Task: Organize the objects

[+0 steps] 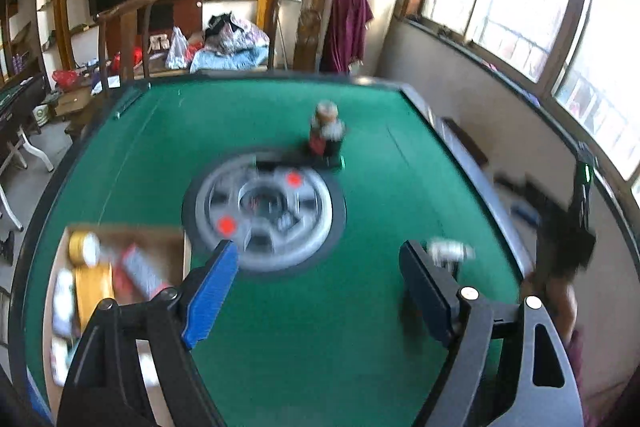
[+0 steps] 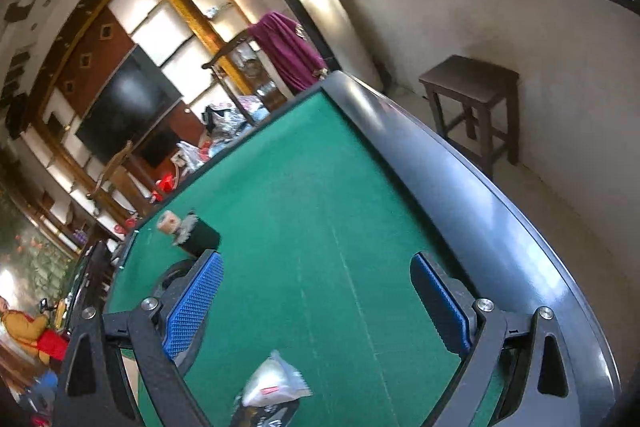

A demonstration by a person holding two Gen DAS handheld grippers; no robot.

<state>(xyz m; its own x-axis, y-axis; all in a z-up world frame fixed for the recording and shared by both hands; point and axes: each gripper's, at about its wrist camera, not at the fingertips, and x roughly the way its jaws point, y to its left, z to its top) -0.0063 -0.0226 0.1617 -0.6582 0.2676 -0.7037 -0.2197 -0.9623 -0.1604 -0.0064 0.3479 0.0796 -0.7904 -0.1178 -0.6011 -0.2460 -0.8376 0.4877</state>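
No text, brand or number can be read in either view. The small silvery packet (image 2: pixel 276 383) on the green tabletop (image 2: pixel 320 207) carries a red label patch, and the dark item under it shows pale marks (possibly lettering), but blur makes both illegible. The printed wrappers in the cardboard box (image 1: pixel 120 235) and the label on the bottle (image 1: pixel 326 131) are likewise smeared past reading.

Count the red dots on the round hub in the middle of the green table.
2. One red dot sits on the far right part of the hub, and the other red dot on its near left part. The picture is blurred, so fainter marks could be missed.
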